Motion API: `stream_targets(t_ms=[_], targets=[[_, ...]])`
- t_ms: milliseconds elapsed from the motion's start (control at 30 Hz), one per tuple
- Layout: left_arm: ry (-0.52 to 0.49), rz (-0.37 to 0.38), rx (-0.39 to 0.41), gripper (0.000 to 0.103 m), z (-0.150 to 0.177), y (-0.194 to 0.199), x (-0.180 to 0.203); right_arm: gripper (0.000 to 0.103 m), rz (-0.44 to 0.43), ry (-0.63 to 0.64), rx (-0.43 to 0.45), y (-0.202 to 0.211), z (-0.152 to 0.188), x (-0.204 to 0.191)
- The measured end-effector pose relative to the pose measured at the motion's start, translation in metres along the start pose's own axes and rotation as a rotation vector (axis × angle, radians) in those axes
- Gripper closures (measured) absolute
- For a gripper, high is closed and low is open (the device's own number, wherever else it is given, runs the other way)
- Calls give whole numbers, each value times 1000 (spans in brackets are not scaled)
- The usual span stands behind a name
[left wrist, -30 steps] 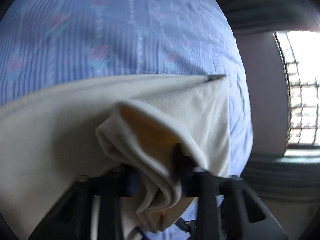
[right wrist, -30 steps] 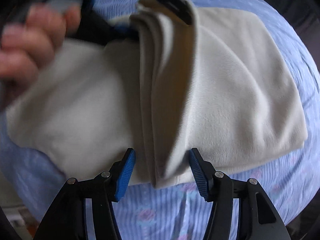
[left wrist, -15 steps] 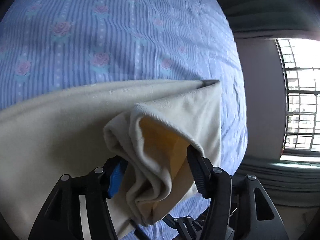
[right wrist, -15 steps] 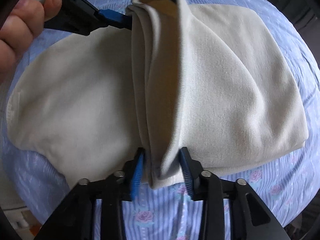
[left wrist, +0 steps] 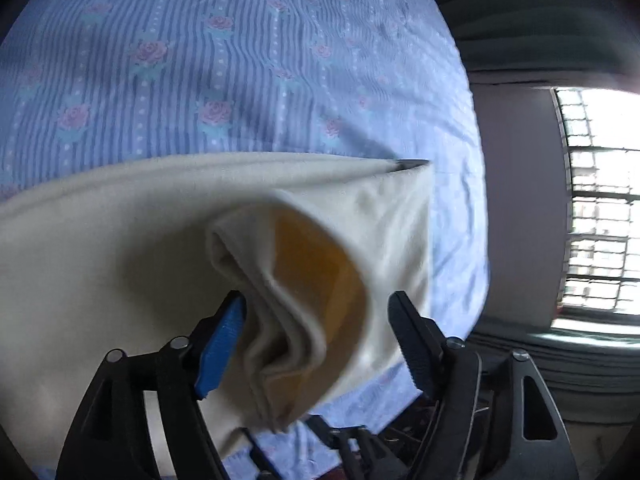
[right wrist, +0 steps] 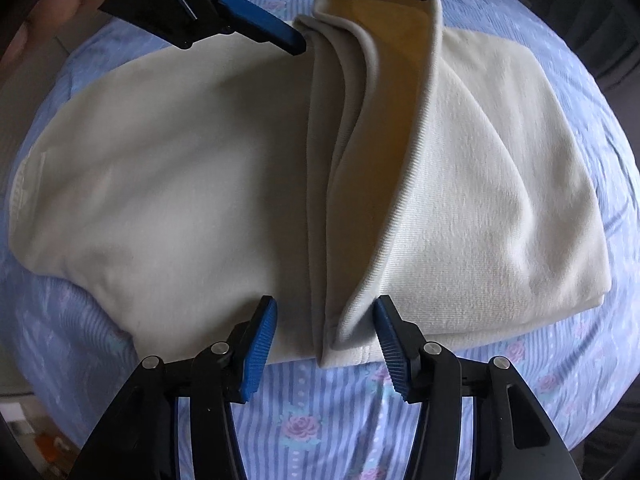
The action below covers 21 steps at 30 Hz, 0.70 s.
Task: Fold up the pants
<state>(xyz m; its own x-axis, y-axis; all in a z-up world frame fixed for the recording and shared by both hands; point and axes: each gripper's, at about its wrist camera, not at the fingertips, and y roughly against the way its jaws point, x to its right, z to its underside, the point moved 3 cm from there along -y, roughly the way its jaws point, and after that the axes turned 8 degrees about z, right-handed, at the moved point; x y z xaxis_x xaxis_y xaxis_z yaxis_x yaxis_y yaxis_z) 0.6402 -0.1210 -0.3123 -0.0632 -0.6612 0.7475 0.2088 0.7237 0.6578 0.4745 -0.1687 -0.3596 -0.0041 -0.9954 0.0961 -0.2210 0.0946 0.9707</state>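
Note:
Cream pants point(right wrist: 168, 168) lie folded on the bed, with a raised ridge of folded-over cloth point(right wrist: 360, 160) running down the middle. My right gripper point(right wrist: 326, 320) is open, its blue pads either side of the ridge's near end. My left gripper point(left wrist: 316, 320) is open around the ridge's far end point(left wrist: 288, 280), where the fold gapes and a yellowish inside shows. The left gripper also shows at the top of the right wrist view point(right wrist: 356, 12), held by a hand.
The bed has a blue striped sheet with pink roses point(left wrist: 216, 80), also in the right wrist view point(right wrist: 320, 420). Beyond the bed's edge are a grey wall point(left wrist: 520, 200) and a bright barred window point(left wrist: 600, 200). Dark curtains hang at the upper right.
Both grippers have opened and let go of the raised fold. The right one was nearly shut on it half a second ago. The ridge of cloth stays standing between the pads.

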Motion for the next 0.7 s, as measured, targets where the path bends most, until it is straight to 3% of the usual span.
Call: stream_targets(t_ms=[133, 367, 400, 467, 533, 567, 600, 700], targets=[[17, 36, 0, 17, 1, 4, 1, 50, 8, 45, 16, 1, 6, -9], [5, -104, -6, 17, -8, -25, -12, 50, -21, 45, 14, -5, 13, -10], [27, -105, -17, 21, -10, -33, -16, 50, -27, 42, 15, -4, 13, -7], [67, -66, -40, 38, -11, -42, -23, 52, -43, 27, 17, -1, 17, 4], [95, 4, -68, 70, -11, -46, -23, 53, -72, -31, 27, 3, 16, 22], [86, 56, -77, 78, -10, -45, -20, 53, -64, -54, 41, 4, 15, 27], [67, 68, -73, 84, -10, -42, -17, 53, -37, -72, 66, 6, 13, 30], [-1, 26, -64, 85, -13, -35, -8, 53, 14, -44, 70, -5, 10, 27]])
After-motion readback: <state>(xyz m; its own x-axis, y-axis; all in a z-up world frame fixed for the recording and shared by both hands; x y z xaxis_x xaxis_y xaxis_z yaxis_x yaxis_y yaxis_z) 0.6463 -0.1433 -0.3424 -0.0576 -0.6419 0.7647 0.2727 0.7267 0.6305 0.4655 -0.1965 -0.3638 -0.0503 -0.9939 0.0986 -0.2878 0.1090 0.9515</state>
